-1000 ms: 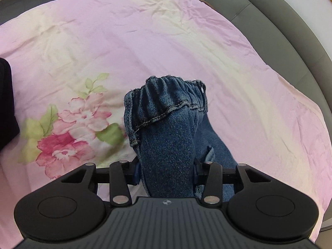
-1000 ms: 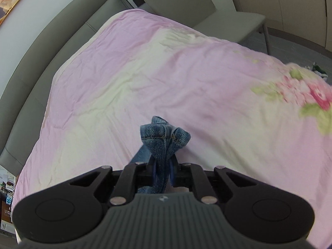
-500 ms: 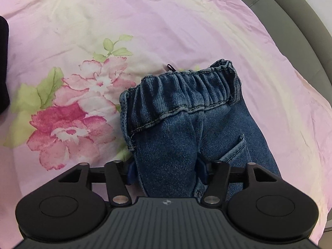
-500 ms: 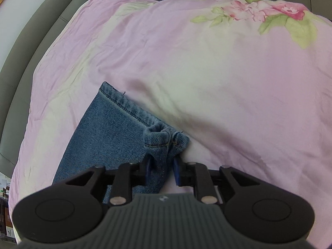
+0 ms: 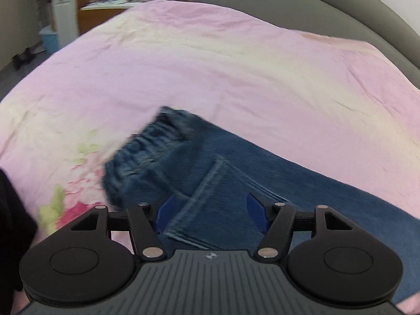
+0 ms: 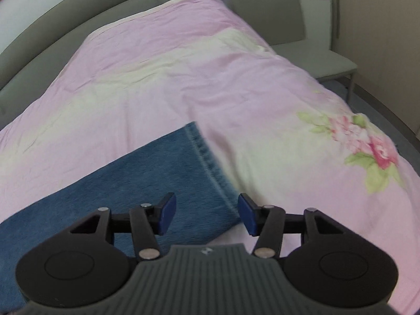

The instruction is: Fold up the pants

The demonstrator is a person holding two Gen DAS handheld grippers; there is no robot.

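Both pairs of blue pads, clamped on denim half a second ago, now stand wide apart and empty, the left gripper [image 5: 211, 216] over the back pocket [image 5: 210, 183], the right gripper [image 6: 206, 214] over the leg hem [image 6: 207, 162], so the jeans [image 5: 262, 173] lie released flat on the pink floral bedspread [image 5: 236, 65], seemingly ready for the next fold.
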